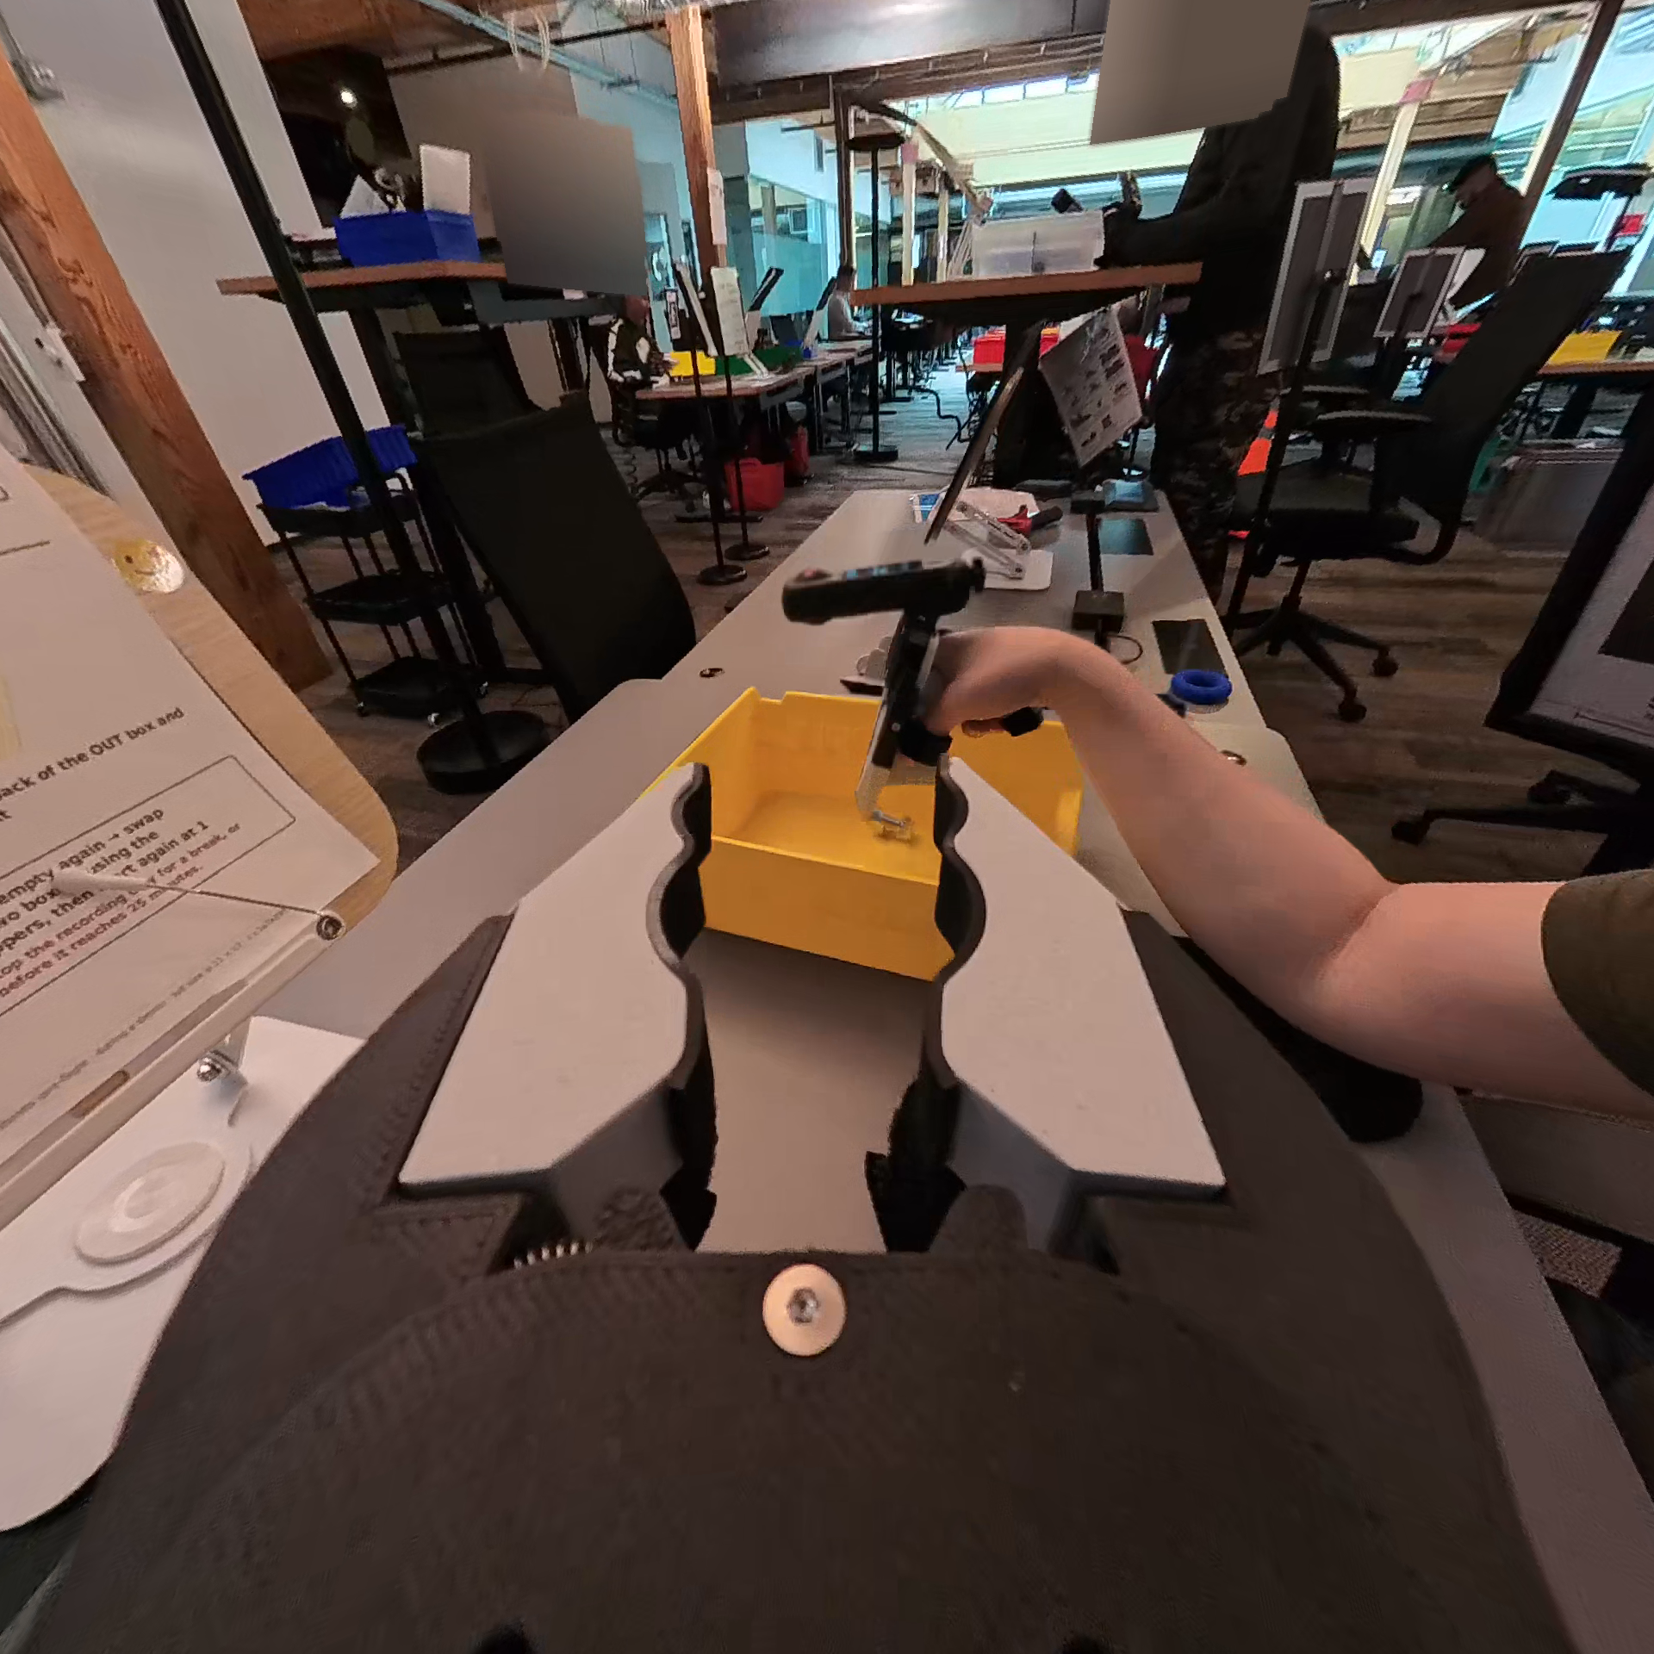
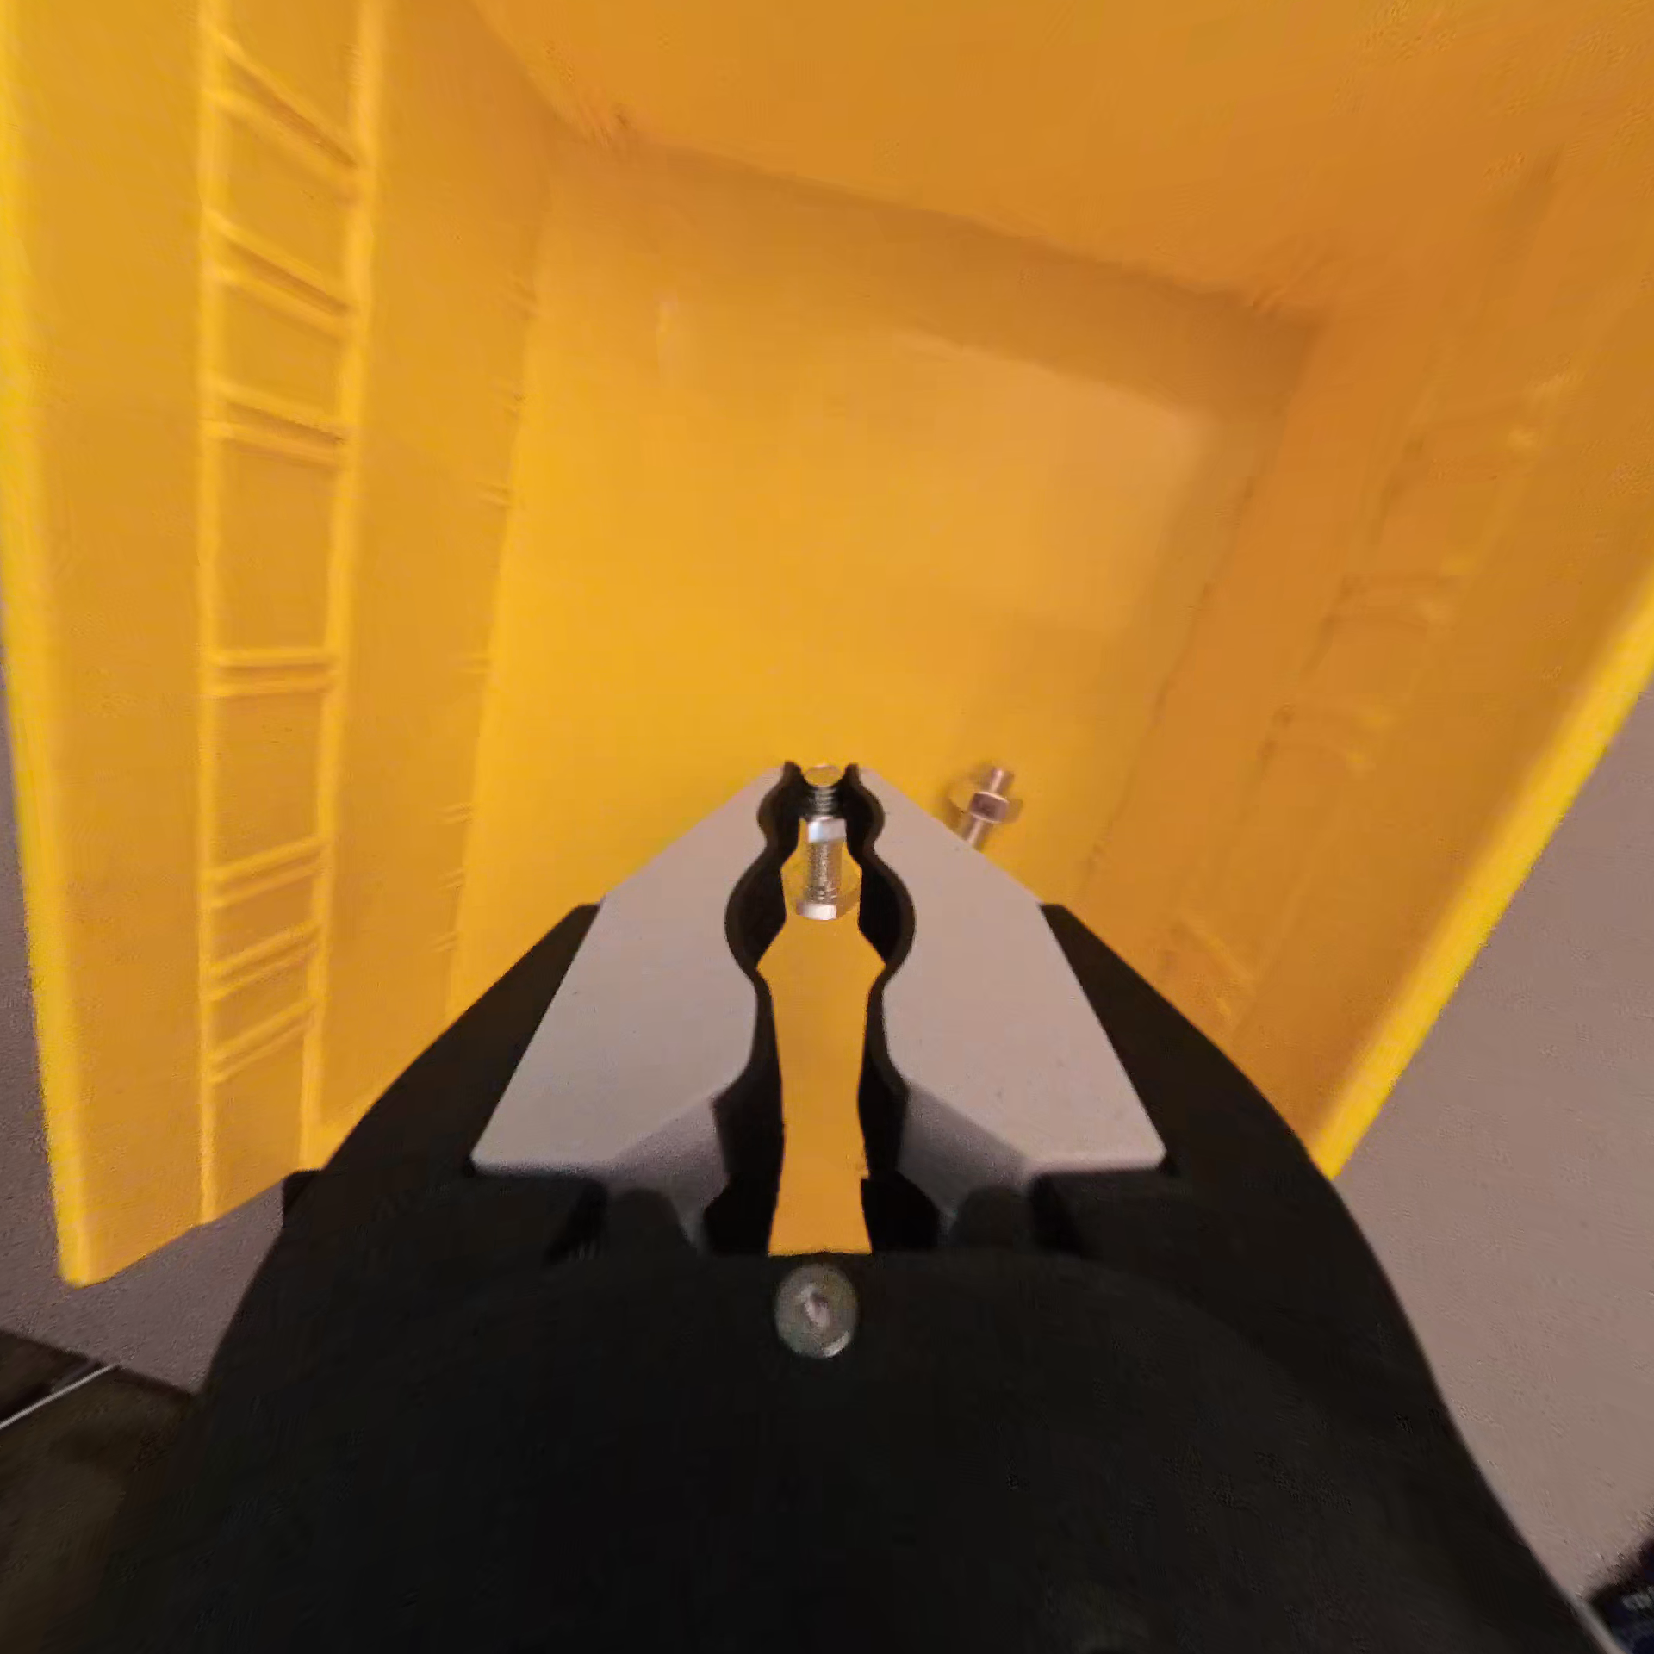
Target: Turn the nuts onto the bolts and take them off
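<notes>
A yellow bin stands on the grey table in front of my left gripper, which is open and empty, a short way back from the bin's near wall. My right gripper, held by a hand, reaches down into the bin. In the right wrist view the right gripper is shut on a silver bolt with a nut on it, gripped near the threaded end, head towards the camera. A second bolt with a nut lies on the bin floor just to the right.
A paper sheet on a wooden stand is close on the left. A blue ring, a small black box and tools lie farther along the grey table. Office chairs and a standing person are beyond, on the right. Across from one pair of fingers to the other is roughly 40 centimetres.
</notes>
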Motion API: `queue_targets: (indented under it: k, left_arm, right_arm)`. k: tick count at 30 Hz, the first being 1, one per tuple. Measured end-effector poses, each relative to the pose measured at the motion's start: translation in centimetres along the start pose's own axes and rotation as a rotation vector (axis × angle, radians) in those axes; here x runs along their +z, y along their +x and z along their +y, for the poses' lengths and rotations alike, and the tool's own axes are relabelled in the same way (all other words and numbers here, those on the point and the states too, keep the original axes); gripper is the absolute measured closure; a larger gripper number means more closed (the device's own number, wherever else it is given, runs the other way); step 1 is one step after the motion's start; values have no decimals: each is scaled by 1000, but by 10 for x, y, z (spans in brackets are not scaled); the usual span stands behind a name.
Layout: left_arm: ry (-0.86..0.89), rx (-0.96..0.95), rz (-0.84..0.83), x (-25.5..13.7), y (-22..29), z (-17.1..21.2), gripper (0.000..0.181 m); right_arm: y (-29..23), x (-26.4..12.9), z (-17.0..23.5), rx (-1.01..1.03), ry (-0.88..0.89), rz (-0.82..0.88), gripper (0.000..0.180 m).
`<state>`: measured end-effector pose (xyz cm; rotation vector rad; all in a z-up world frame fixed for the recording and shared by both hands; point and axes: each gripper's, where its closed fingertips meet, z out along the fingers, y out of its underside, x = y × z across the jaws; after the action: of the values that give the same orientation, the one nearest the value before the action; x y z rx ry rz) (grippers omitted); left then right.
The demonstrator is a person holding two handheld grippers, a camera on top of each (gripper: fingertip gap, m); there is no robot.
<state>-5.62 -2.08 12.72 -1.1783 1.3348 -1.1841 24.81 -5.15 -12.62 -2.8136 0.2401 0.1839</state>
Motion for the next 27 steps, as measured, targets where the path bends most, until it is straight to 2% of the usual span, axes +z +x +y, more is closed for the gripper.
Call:
queue_targets:
  k: [4, 8, 9, 13, 17, 20, 23, 27]
  left_arm:
    - [-16, -25, -12, -6, -5, 1, 132]
    - [-28, -41, -19, -7, -9, 2, 132]
    - [-37, -37, -26, -8, -10, 3, 132]
    - [-58, 10, -106, -26, -23, -1, 131]
    - [-179, 47, -236, -79, -44, 2, 135]
    - [-423, 16, -493, -147, -79, 38, 141]
    - [-688, -108, -714, -219, -100, 86, 144]
    - [-804, -328, -704, -255, -99, 130, 151]
  right_arm:
    - [11, 23, 11, 20, -89, 7, 172]
    - [16, 27, 12, 10, -107, 28, 170]
    - [16, 23, 11, -3, -99, 33, 163]
    - [7, -22, -17, -58, 94, 85, 159]
    - [-29, -109, -78, -246, 566, 199, 152]
    - [-76, -160, -98, -389, 847, 169, 150]
    - [-99, -168, -100, -453, 882, 149, 147]
    - [-97, -155, -101, -488, 821, 213, 142]
